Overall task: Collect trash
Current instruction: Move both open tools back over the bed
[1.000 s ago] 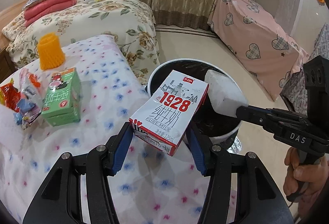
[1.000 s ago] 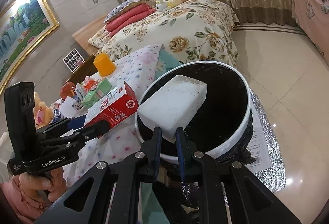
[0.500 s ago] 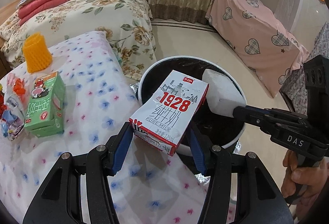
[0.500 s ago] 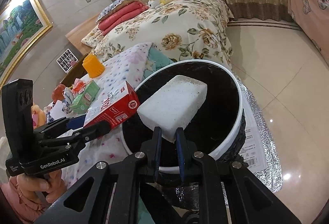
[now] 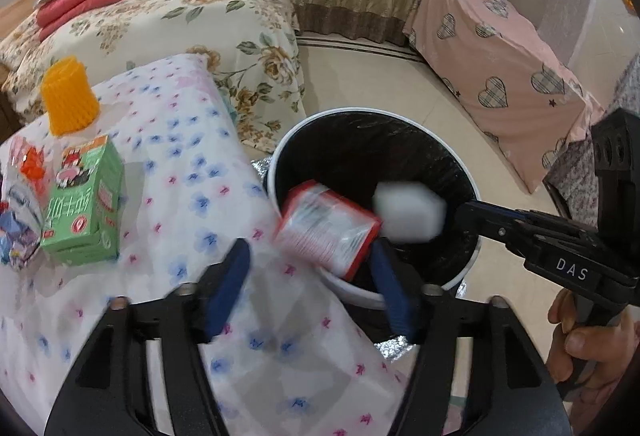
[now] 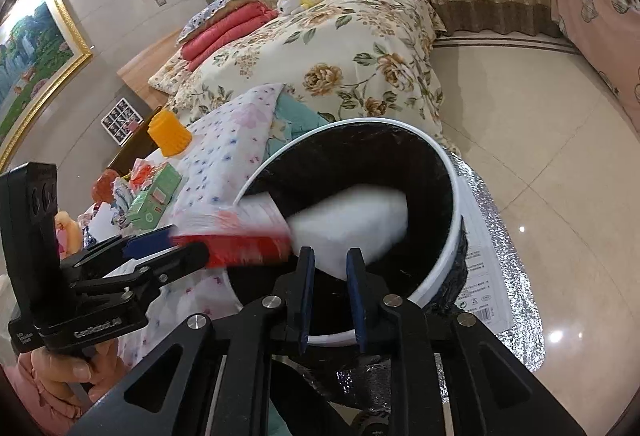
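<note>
Your left claw [image 5: 308, 280] is spreading, its blue pads clear of the red carton [image 5: 326, 228], which shows blurred over the near rim of the bin [image 5: 472, 256], apparently dropping in. Your right claw [image 6: 330, 292] is also parting; the white block [image 6: 352, 224] sits just beyond its tips, blurred, and seems free of the pads, over the black-lined mouth of the bin. So I judge two pieces are as good as binned, though neither has visibly settled at the bottom. Further left on the worktop [image 5: 192, 164], under its flowered cloth, more remains: a green carton [image 5: 84, 208] stands upright, a heap of bright wrappers [image 5: 20, 204] lies beside it at the edge of view, and an orange ribbed cup [image 5: 70, 100] sits behind; whether that cup counts as trash you must decide. Beyond lies the bed [image 5: 180, 24], nothing on it looking like litter. Roughly, the job is partway, with the green carton and wrappers left.
</note>
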Tool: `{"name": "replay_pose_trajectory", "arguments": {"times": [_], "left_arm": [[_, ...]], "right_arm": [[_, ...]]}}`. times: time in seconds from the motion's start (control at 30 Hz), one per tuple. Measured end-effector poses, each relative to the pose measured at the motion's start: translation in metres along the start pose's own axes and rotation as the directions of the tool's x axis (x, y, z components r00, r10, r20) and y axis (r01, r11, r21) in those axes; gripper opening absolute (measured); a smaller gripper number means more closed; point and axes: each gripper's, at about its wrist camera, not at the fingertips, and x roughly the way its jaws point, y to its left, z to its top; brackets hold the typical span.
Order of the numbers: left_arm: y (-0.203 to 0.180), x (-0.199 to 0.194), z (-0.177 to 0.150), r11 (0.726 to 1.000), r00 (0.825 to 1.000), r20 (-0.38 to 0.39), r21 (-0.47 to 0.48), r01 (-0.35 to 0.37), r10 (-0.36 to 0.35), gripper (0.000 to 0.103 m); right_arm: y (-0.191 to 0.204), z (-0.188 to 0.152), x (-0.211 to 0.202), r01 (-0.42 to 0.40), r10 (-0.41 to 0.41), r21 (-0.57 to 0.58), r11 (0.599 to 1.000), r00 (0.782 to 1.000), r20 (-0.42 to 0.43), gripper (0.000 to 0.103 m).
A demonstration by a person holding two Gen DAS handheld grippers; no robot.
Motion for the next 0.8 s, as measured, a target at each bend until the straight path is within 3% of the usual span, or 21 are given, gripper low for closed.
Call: {"name": "replay_pose_trajectory", "arguments": {"times": [0.1, 0.17, 0.23, 0.3, 0.57, 0.8], "left_arm": [[0.007, -0.008, -0.004, 1.000, 1.000, 0.018, -0.031, 0.002, -0.002, 0.073], [0.013, -0.016, -0.011, 0.999, 0.999, 0.032, -0.053, 0.002, -0.001, 0.074], [0.020, -0.024, -0.018, 0.997, 0.999, 0.046, -0.074, -0.003, 0.006, 0.075], [0.028, -0.032, -0.026, 0.996, 0.998, 0.054, -0.092, -0.021, 0.026, 0.076], [0.070, -0.063, -0.058, 0.978, 0.992, 0.087, -0.196, -0.077, 0.095, 0.079], [0.111, -0.085, -0.081, 0.943, 0.981, 0.103, -0.309, -0.126, 0.165, 0.079]], "right_arm": [[0.000, -0.001, -0.004, 0.000, -0.001, 0.010, 1.000, 1.000, 0.012, 0.051], [0.002, -0.001, -0.008, 0.000, 0.000, 0.008, 1.000, 1.000, 0.023, 0.055], [0.006, -0.001, -0.009, 0.005, -0.005, 0.009, 1.000, 1.000, 0.028, 0.072], [0.013, -0.001, -0.010, 0.006, -0.006, 0.006, 1.000, 0.999, 0.040, 0.079], [0.056, -0.004, -0.001, -0.051, 0.052, -0.043, 0.998, 0.998, 0.033, 0.085], [0.092, -0.010, 0.009, -0.098, 0.100, -0.083, 0.992, 0.995, 0.012, 0.086]]}}
